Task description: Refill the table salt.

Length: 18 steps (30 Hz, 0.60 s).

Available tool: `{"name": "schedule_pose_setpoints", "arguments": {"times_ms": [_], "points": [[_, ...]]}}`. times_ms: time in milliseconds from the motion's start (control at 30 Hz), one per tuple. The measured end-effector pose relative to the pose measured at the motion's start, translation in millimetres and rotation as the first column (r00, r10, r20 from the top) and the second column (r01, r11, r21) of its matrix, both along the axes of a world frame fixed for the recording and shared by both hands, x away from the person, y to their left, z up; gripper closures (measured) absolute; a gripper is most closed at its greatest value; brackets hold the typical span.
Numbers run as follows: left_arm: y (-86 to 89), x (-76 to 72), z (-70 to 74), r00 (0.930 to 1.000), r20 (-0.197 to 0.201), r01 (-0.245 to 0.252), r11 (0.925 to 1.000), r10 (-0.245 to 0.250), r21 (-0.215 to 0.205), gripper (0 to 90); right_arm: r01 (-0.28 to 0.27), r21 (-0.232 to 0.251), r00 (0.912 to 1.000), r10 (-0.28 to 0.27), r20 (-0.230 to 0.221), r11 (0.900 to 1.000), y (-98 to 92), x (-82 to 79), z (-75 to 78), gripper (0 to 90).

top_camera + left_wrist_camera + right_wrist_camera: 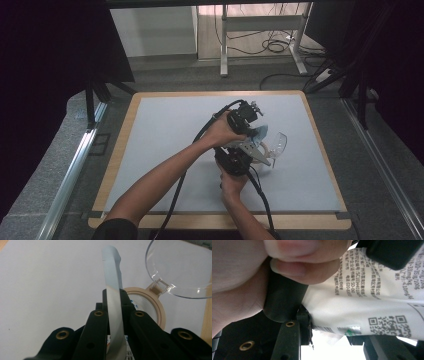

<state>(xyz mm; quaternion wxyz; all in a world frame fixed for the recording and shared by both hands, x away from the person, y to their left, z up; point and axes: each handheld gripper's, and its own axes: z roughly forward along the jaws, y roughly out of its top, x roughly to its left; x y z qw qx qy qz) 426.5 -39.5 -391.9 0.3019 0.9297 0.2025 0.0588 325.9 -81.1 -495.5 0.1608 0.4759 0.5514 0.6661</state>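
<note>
Right of table centre, left gripper [113,315] clamps packet's [113,277] flat seal, long axis upright between jaws; right gripper [312,322] grips packet's printed body; open container [147,307] just beyond.

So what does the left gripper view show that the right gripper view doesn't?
Left gripper view: the left gripper shut on the thin edge of a packet, above a beige-rimmed tub with its clear lid hinged open, on the grey mat. Right gripper view: the packet's printed white face with small text and a QR code, and a hand's fingers close to the lens. Shared: the packet itself.
</note>
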Motion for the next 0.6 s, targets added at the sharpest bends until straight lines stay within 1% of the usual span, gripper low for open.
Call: {"name": "schedule_pose_setpoints", "arguments": {"times_ms": [600], "points": [[-1.4,0.3,-0.5,1.0,-0.002,-0.001,1.0,0.001,-0.006,87.6,0.001,0.008,1.0,-0.001,-0.004,1.0,-1.2,0.2,-0.6,62.6]]}}
